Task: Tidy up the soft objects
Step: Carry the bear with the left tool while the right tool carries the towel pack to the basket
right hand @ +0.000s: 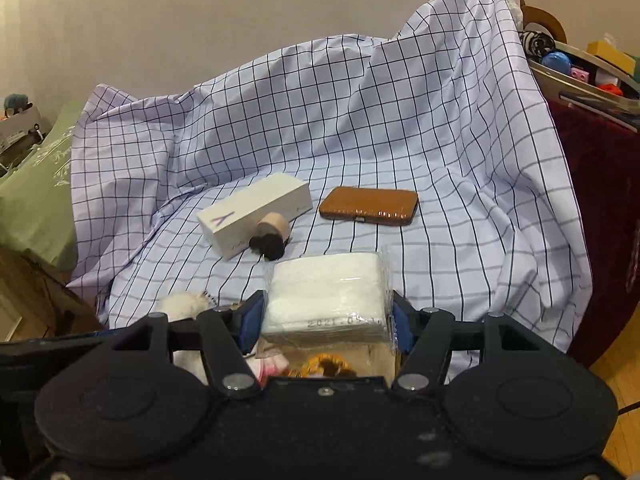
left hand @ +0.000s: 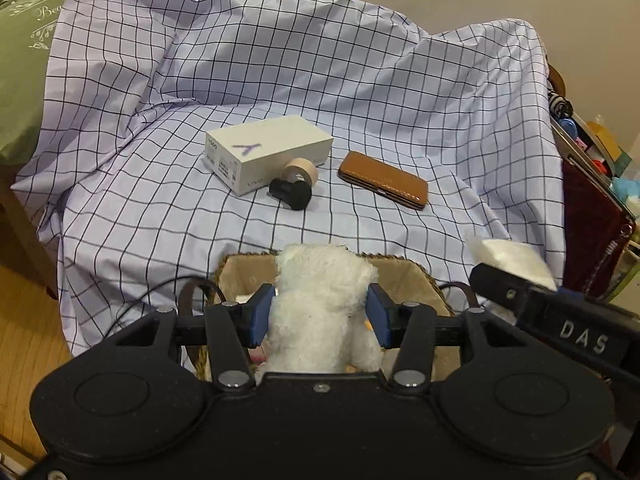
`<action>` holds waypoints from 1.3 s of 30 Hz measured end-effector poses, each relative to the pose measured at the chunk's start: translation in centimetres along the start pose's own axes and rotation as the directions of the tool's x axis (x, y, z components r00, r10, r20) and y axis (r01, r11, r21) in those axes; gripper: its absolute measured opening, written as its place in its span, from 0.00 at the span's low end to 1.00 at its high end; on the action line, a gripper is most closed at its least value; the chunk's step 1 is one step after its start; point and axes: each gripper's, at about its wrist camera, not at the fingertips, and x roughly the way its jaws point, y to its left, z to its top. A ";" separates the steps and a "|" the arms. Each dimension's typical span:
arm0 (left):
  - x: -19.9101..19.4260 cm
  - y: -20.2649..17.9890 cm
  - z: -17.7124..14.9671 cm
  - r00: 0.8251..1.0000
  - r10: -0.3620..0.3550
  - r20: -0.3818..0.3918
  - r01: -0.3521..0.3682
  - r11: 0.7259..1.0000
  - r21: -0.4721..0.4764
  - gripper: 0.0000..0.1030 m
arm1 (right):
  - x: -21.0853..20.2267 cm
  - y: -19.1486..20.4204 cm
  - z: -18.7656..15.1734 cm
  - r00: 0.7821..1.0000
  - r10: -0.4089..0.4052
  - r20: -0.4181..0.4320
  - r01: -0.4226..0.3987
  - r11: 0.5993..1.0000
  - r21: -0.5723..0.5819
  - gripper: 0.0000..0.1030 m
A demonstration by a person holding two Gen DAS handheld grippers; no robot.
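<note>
We hold two items — white plush toy (left hand: 320, 304), squashy, pinched mid-body by left gripper (left hand: 320, 316); wrapped tissue pack (right hand: 326, 296), light, slippery film, clamped sidewise by right gripper (right hand: 328, 320)

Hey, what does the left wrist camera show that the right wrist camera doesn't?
Only the left wrist view: the left gripper shut on the white plush toy over the open woven basket, with its rim in full sight.

Only the right wrist view: the right gripper shut on the wrapped tissue pack, seen whole, and an orange striped item below it.

Both: the white box, the brown case and the small tan roll on the checked sheet.
</note>
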 end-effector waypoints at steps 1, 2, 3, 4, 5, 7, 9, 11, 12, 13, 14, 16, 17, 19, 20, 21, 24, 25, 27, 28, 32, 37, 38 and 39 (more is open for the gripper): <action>-0.3 -0.1 -0.3 1.000 -0.002 -0.001 0.002 1.000 0.000 0.47 | -0.4 0.0 -0.4 1.000 0.002 -0.004 -0.002 1.000 0.001 0.60; -0.5 -0.1 -0.6 1.000 -0.004 -0.003 0.004 1.000 0.000 0.47 | -0.6 0.0 -0.6 1.000 0.002 -0.009 -0.002 1.000 0.001 0.60; -0.8 -0.2 -0.8 1.000 -0.008 -0.004 0.008 1.000 0.001 0.48 | -0.7 0.0 -0.9 1.000 0.000 -0.015 0.000 1.000 0.001 0.60; -0.9 -0.2 -0.9 1.000 -0.011 -0.006 0.011 1.000 0.002 0.48 | -0.8 0.1 -1.2 1.000 -0.005 -0.024 0.005 1.000 0.000 0.60; -1.0 -0.2 -1.0 1.000 -0.013 -0.009 0.013 1.000 0.002 0.48 | -0.8 0.1 -1.4 0.999 -0.011 -0.030 0.011 1.000 -0.001 0.60; -0.9 0.0 -1.2 1.000 -0.010 -0.017 0.010 1.000 -0.003 0.48 | -0.8 0.1 -1.7 0.999 -0.029 -0.039 0.029 1.000 -0.002 0.60; -0.5 0.4 -1.3 1.000 -0.002 -0.030 0.001 1.000 -0.022 0.48 | -0.6 0.1 -1.9 0.998 -0.044 -0.053 0.044 0.999 -0.003 0.60; -0.3 0.7 -1.4 0.999 0.001 -0.041 -0.003 0.999 -0.039 0.48 | -0.3 0.2 -2.1 0.996 -0.049 -0.070 0.049 0.999 -0.010 0.60; -0.1 0.9 -1.5 0.999 0.002 -0.047 -0.004 0.999 -0.048 0.48 | -0.2 0.2 -2.2 0.996 -0.049 -0.074 0.048 0.999 -0.011 0.60; 0.0 1.1 -1.6 0.999 0.005 -0.050 -0.007 0.999 -0.053 0.48 | -0.2 0.3 -2.3 0.996 -0.048 -0.077 0.047 0.999 -0.012 0.60; 0.1 1.2 -1.6 0.999 0.009 -0.053 -0.011 0.998 -0.056 0.48 | -0.2 0.3 -2.3 0.996 -0.047 -0.079 0.046 0.999 -0.013 0.60; 0.2 1.4 -1.7 0.998 0.015 -0.056 -0.018 0.998 -0.060 0.48 | -0.1 0.3 -2.4 0.995 -0.050 -0.085 0.049 0.999 -0.016 0.60; 0.3 1.4 -1.8 0.998 0.019 -0.058 -0.022 0.998 -0.061 0.48 | -0.1 0.3 -2.4 0.995 -0.054 -0.088 0.052 0.998 -0.016 0.60; 0.4 1.4 -1.8 0.998 0.033 -0.061 -0.036 0.998 -0.054 0.48 | 0.0 0.3 -2.4 0.994 -0.056 -0.095 0.055 0.998 -0.017 0.60; 0.5 1.4 -1.8 0.997 0.041 -0.060 -0.044 0.998 -0.050 0.48 | 0.1 0.3 -2.5 0.994 -0.057 -0.097 0.055 0.998 -0.017 0.60; 0.6 1.4 -1.8 0.997 0.048 -0.059 -0.051 0.998 -0.047 0.48 | 0.1 0.3 -2.4 0.993 -0.056 -0.099 0.055 0.998 -0.017 0.60; 0.8 1.4 -1.3 0.997 0.057 -0.053 -0.059 0.997 -0.043 0.48 | 0.4 0.2 -2.4 0.992 -0.058 -0.108 0.057 0.998 -0.015 0.60; 0.9 1.4 -1.1 0.997 0.064 -0.049 -0.066 0.997 -0.037 0.48 | 0.4 0.1 -2.5 0.992 -0.059 -0.110 0.058 0.998 -0.014 0.60; 1.1 1.1 -0.7 0.997 0.075 -0.036 -0.076 0.997 -0.022 0.48 | 0.4 0.0 -2.5 0.992 -0.060 -0.112 0.059 0.998 -0.012 0.60; 1.2 1.0 -0.6 0.996 0.080 -0.032 -0.080 0.997 -0.016 0.48 | 0.5 0.0 -2.5 0.992 -0.061 -0.113 0.060 0.998 -0.012 0.60; 1.7 0.4 -0.4 0.995 0.096 -0.021 -0.096 0.995 0.011 0.48 | 0.5 -0.1 -2.4 0.992 -0.061 -0.112 0.060 0.998 -0.011 0.60; 2.4 0.1 -0.6 0.994 0.104 -0.033 -0.103 0.994 0.038 0.50 | 0.5 -0.4 -2.3 0.991 -0.061 -0.117 0.061 0.998 -0.004 0.60; 2.4 0.1 -0.6 0.994 0.101 -0.036 -0.100 0.994 0.040 0.51 | 0.6 -0.5 -2.3 0.991 -0.062 -0.118 0.062 0.998 -0.004 0.60; 2.4 0.0 -0.7 0.994 0.101 -0.037 -0.099 0.994 0.041 0.52 | 0.6 -0.4 -2.3 0.991 -0.062 -0.118 0.062 0.998 -0.005 0.60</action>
